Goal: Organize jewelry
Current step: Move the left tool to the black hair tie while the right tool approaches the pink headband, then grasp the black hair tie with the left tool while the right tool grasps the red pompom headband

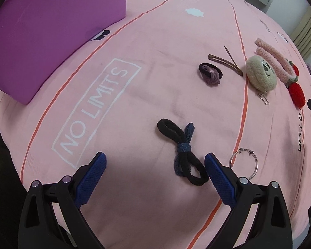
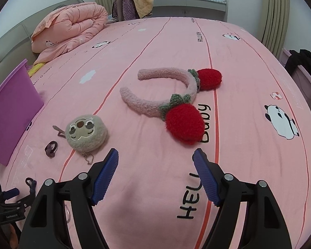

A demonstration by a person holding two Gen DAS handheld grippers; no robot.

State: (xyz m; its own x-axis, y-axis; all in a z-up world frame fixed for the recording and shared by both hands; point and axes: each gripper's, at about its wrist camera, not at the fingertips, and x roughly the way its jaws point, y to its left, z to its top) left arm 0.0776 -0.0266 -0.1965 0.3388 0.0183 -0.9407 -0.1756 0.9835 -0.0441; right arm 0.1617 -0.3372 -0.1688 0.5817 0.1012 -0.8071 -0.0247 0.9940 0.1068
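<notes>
Both grippers are gaping wide, holding nothing. Left gripper (image 1: 155, 159) is hovering over the sheet (image 1: 147, 87), knotted hair ties (image 1: 181, 151) lying between its fingers, ring (image 1: 243, 162) just beside. Right gripper (image 2: 156, 155) is facing the strawberry headband (image 2: 172, 97); purple bin (image 2: 8, 112) is standing well apart.

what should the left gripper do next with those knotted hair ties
Probably ease the left gripper forward and to its right, then down. Its jaws stand open and empty, and the black and blue hair ties lie loose on the pink bedsheet, close to the right jaw rather than centred. The purple bin waits beyond.
</notes>
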